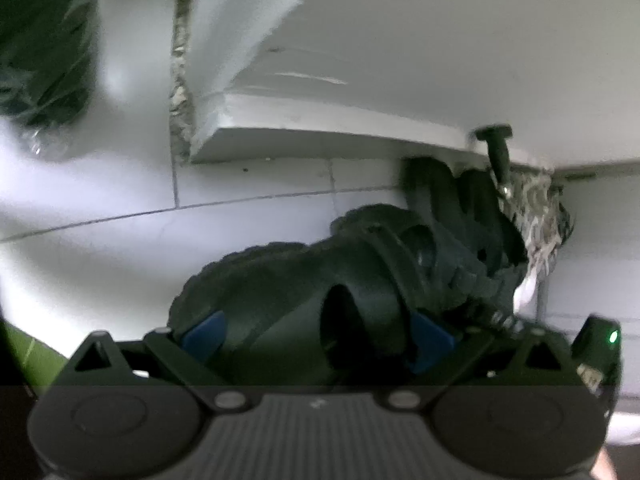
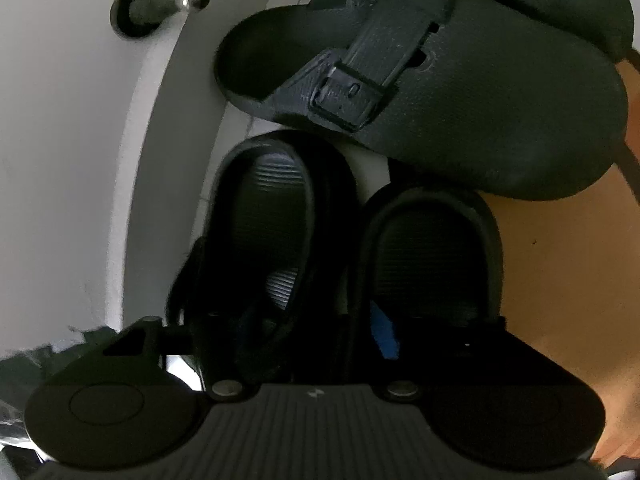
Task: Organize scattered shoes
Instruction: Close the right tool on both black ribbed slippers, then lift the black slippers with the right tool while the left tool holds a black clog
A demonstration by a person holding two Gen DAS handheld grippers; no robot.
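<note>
Left gripper (image 1: 316,340): blue pads (image 1: 202,334) set on either flank of a black strap sandal (image 1: 304,296), clamped across its band; sandal lying sole-edge outward over white floor tile (image 1: 100,240). Behind the sandal, touching or nearly so, a heap of further dark strapped footwear (image 1: 472,216), tucked under the lower edge of a white cabinet panel (image 1: 360,80). Black stopper peg (image 1: 496,148) jutting from that panel just above the heap. Crumbled, rough edge of the panel (image 1: 180,92) at left; dark plastic-wrapped bundle (image 1: 44,52) well apart at far left.

Right gripper (image 2: 312,336): only one blue pad (image 2: 384,332) visible, the other lost in shadow; jaws partway closed around the inner walls of two black slides (image 2: 280,232) standing side by side, the second slide (image 2: 432,256) touching the first. Contact of pads on the rims too dark to confirm; grip state not determinable. Beyond the slides, a black buckled clog (image 2: 420,92), lying across their toes, just beside or touching. White door edge (image 2: 80,140) with a metal-tipped doorstop (image 2: 160,8) at left; tan surface (image 2: 560,280) at right.

Step in hand, judged: carrying or setting down footwear in pairs near the wall, one sandal in the left, a pair of slides at the right.

Next move, judged: lowering each load flat, soles down, toes aligned with neighbours; release only once seated; care not to nudge the clog or the heap under the panel.
</note>
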